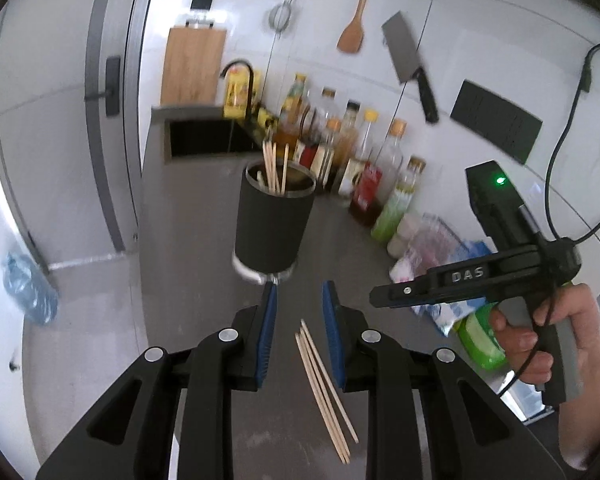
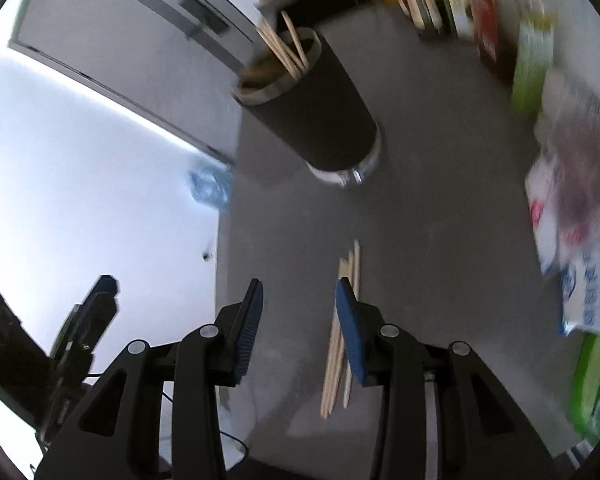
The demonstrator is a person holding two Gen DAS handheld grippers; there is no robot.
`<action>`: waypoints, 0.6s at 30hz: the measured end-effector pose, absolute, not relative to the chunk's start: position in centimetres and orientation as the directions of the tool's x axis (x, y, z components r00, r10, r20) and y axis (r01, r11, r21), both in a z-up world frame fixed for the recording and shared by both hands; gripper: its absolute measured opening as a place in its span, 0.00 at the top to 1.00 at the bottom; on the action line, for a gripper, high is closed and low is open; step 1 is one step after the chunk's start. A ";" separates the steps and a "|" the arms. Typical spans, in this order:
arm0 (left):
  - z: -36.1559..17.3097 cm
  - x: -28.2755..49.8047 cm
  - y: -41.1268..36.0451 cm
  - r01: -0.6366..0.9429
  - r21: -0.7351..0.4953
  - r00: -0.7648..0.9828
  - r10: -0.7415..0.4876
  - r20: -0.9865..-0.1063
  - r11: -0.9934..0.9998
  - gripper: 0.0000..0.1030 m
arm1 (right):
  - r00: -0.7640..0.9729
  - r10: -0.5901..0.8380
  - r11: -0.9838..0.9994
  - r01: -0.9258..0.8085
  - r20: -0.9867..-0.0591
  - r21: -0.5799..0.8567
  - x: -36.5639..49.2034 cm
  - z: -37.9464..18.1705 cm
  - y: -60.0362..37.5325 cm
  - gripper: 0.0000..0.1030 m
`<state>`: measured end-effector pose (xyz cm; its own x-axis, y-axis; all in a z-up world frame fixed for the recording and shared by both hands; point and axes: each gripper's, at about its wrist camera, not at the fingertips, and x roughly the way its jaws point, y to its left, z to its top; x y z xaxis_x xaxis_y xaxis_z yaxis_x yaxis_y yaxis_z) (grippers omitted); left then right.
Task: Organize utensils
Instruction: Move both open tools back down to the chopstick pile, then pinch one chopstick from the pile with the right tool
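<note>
A black cylindrical holder (image 1: 274, 228) stands on the grey counter (image 1: 196, 208) with several wooden chopsticks (image 1: 275, 168) upright in it. Several more chopsticks (image 1: 326, 388) lie loose on the counter below and between my left gripper's (image 1: 298, 292) open blue-padded fingers. In the right wrist view the holder (image 2: 320, 100) is ahead and the loose chopsticks (image 2: 342, 328) lie just beside and under the right finger of my right gripper (image 2: 300, 290), which is open and empty. The right gripper (image 1: 384, 295) also shows at the right of the left wrist view, above the counter.
A row of sauce and oil bottles (image 1: 364, 168) lines the back wall. Plastic bags (image 1: 432, 248) and a green container (image 1: 480, 336) sit at the right. A sink (image 1: 204, 136) lies behind the holder. A cleaver (image 1: 408, 60) and a wooden spatula (image 1: 354, 28) hang on the wall.
</note>
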<state>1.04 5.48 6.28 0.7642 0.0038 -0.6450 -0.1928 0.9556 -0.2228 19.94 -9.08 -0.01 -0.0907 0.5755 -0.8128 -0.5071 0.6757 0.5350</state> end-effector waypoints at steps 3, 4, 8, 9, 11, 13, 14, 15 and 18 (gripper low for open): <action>4.9 1.1 5.3 -0.192 -0.258 0.721 -0.042 -0.692 0.947 0.78 | -0.122 0.538 0.697 -0.492 -0.834 0.522 19.8 -1.8 -8.9 0.62; 4.4 1.0 5.1 -0.185 -0.261 0.713 -0.054 -0.699 0.947 0.78 | -0.128 0.530 0.702 -0.488 -0.838 0.518 19.8 -2.2 -8.9 0.62; 2.3 1.3 5.3 -0.191 -0.286 0.685 -0.081 -0.724 0.939 0.78 | -0.146 0.513 0.706 -0.489 -0.846 0.512 19.5 -3.7 -8.6 0.62; 1.6 1.5 5.4 -0.196 -0.289 0.673 -0.086 -0.735 0.937 0.78 | -0.150 0.504 0.708 -0.492 -0.850 0.507 19.3 -4.0 -8.5 0.62; 0.5 1.7 5.6 -0.204 -0.298 0.656 -0.096 -0.748 0.933 0.78 | -0.159 0.490 0.712 -0.495 -0.857 0.499 19.2 -4.7 -8.2 0.62; -0.5 1.9 5.8 -0.216 -0.299 0.635 -0.099 -0.766 0.929 0.78 | -0.168 0.474 0.717 -0.497 -0.864 0.490 19.1 -5.4 -8.0 0.62; -0.8 2.1 5.9 -0.225 -0.297 0.623 -0.098 -0.776 0.928 0.78 | -0.169 0.469 0.719 -0.497 -0.867 0.486 19.1 -5.6 -7.8 0.62; -1.4 2.2 6.0 -0.241 -0.297 0.599 -0.099 -0.794 0.924 0.78 | -0.169 0.464 0.721 -0.498 -0.870 0.481 19.2 -5.7 -7.9 0.62; -2.7 2.3 6.1 -0.255 -0.307 0.568 -0.115 -0.815 0.917 0.78 | -0.137 0.434 0.730 -0.526 -0.890 0.437 19.0 -5.8 -7.5 0.62</action>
<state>2.32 6.13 -2.66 0.5675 -0.1151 -0.8153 -0.2548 0.9170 -0.3069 18.97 -7.49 -5.84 -0.1366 0.4341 -0.8904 -0.5260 0.7299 0.4365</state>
